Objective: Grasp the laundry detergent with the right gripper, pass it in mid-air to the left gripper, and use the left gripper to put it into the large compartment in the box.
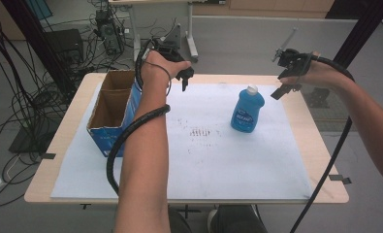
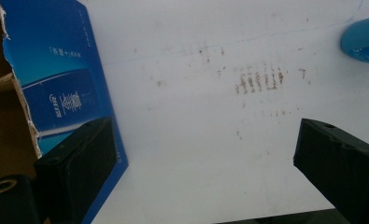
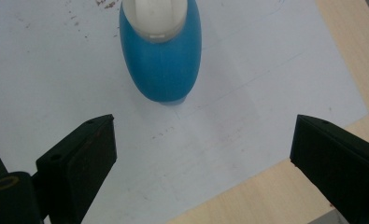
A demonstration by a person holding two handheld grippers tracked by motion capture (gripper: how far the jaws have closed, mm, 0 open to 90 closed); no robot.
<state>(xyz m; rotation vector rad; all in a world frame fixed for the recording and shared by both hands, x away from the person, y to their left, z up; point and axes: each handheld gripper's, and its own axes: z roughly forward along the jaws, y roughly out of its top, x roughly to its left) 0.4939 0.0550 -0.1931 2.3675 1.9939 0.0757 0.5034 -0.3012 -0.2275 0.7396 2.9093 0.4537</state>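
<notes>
Bottle [image 1: 247,109]: upright on white sheet [image 1: 203,145], right of centre, high view.
Box [image 1: 112,109]: open, at sheet's left edge.
Left gripper [image 2: 203,154]: jaws wide, over stained sheet beside box, holding nothing.
Right gripper [image 3: 201,154]: jaws wide, above bottle [image 3: 160,51], apart from it.

Open white sheet [image 1: 203,145] is lying clear between the box [image 1: 112,114] at left and the upright blue bottle [image 1: 247,109] at right; these two are standing as the obstacles on the surface [image 1: 325,160].
</notes>
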